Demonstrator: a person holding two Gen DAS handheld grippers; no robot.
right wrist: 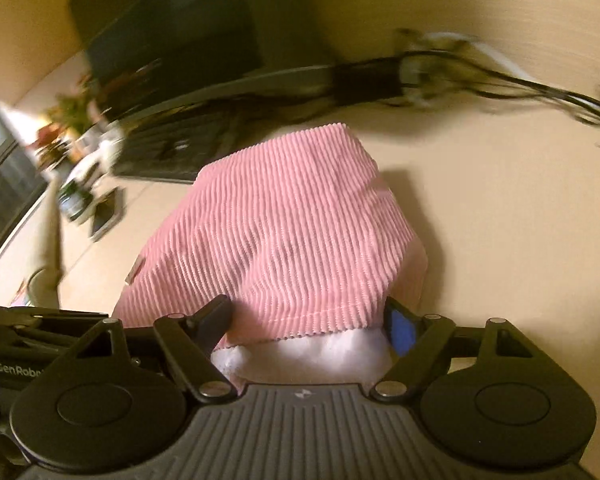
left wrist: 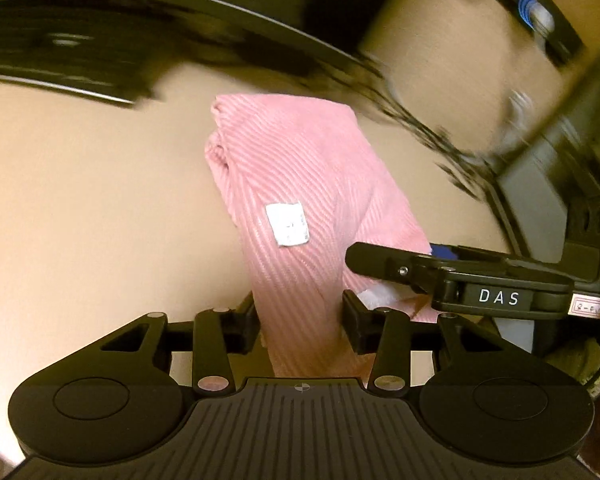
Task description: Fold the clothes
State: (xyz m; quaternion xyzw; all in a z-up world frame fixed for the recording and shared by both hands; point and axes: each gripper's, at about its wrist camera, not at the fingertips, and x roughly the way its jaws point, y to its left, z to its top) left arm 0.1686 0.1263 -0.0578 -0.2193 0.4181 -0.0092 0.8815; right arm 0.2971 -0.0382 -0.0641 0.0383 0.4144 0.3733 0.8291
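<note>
Pink ribbed garment point(left wrist: 300, 184), white tag showing, hangs bunched above the tabletop.

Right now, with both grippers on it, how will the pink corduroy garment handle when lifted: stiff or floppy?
Likely floppy: the pink corduroy garment sags and creases between the left hand-held gripper and the right hand-held gripper. Probably light, since it hangs from two pinches. The ribbed surface should resist slipping.

Background objects beyond the pink garment point(right wrist: 284, 232) are motion-blurred in both views. Print on the white label point(left wrist: 287, 225) is illegible. Garment's near end is hidden between the left tongs point(left wrist: 300, 320).
</note>
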